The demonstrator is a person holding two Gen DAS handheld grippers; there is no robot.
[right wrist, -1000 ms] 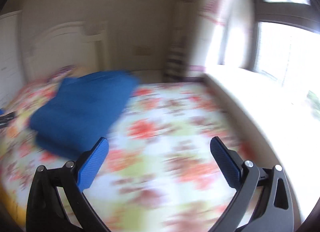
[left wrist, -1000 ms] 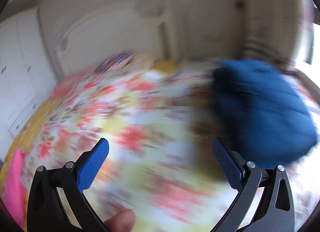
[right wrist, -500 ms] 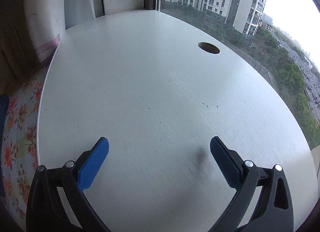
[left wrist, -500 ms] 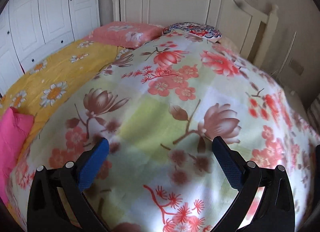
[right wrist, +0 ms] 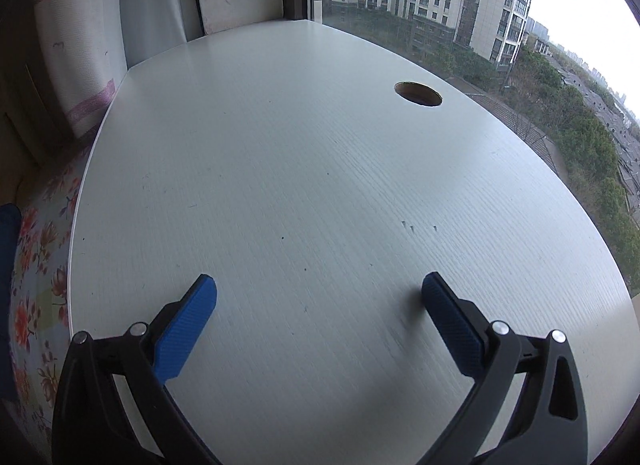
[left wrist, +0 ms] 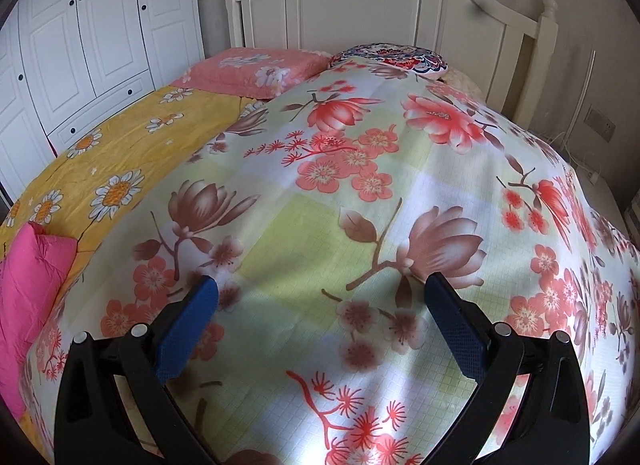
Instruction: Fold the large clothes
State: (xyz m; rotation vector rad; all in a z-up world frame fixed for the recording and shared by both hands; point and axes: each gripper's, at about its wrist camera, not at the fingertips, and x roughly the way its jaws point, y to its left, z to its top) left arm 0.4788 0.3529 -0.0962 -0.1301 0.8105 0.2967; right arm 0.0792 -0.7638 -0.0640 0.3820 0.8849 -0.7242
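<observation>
My left gripper [left wrist: 322,291] is open and empty, low over a floral bedspread [left wrist: 360,185]. A pink padded garment [left wrist: 28,289] lies at the bed's left edge, well left of the left gripper. My right gripper [right wrist: 318,289] is open and empty over a white desk top [right wrist: 300,185] by the window. A sliver of the folded blue garment [right wrist: 7,233] shows at the far left edge of the right wrist view, on the bed.
A yellow daisy sheet [left wrist: 120,153], a pink pillow [left wrist: 256,69] and a patterned cushion [left wrist: 396,59] lie toward the white headboard [left wrist: 360,5]. White wardrobe doors [left wrist: 80,45] stand at left. The desk has a round cable hole [right wrist: 418,93]; a window pane [right wrist: 480,25] is behind it.
Both grippers have swung apart: the left from the blue garment toward the headboard side, the right from the bed onto the desk. Since half a second ago both have held nearly still.
</observation>
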